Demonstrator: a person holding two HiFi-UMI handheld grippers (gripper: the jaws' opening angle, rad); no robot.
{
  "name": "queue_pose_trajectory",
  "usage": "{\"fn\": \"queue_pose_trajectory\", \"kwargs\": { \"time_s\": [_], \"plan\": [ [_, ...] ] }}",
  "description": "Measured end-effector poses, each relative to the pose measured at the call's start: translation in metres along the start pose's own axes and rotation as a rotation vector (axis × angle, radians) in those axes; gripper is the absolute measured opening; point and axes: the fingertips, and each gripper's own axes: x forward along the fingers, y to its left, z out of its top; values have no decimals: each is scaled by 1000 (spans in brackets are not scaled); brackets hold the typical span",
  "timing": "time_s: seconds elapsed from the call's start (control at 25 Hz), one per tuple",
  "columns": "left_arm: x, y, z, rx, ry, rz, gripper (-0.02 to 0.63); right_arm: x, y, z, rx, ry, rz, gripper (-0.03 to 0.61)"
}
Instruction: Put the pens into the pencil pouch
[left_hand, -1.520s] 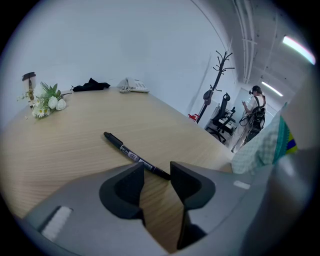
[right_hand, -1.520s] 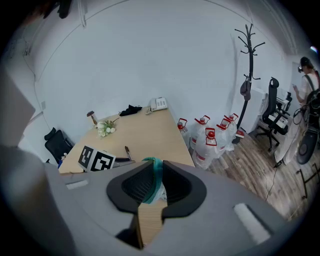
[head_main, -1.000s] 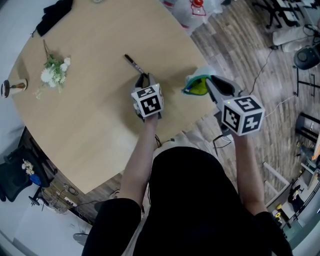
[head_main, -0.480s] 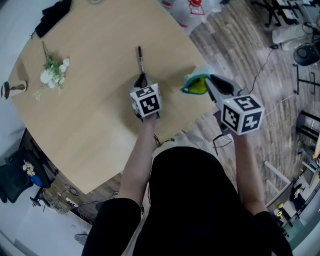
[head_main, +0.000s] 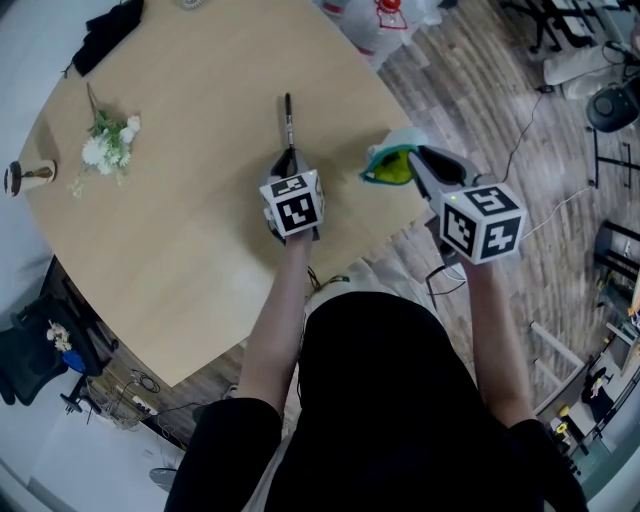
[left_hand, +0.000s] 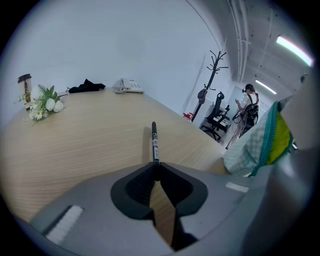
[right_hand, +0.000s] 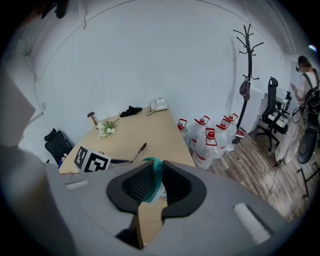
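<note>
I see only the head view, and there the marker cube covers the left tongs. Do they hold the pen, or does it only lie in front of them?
Observer: They hold it. In the left gripper view the left tongs have just been closing, and their jaws are shut on the near end of the pen, which points away over the table.
Operator: And the right tongs, how do they hold the pouch?
Observer: The right gripper view shows the right tongs shut on the pouch, with its teal edge pinched between the jaws.
</note>
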Motion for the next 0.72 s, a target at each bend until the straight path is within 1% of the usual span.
{"fn": "queue_pose_trajectory", "kwargs": {
  "time_s": [0.44,0.72],
  "plan": [
    [-30,-6,-10,14,-17,-38,29,0,3,-3,-34,-7,15,60],
    [-60,-9,-25,47,-26,-34,29,-2,4,-4,-52,-16,34,60]
  ]
}}
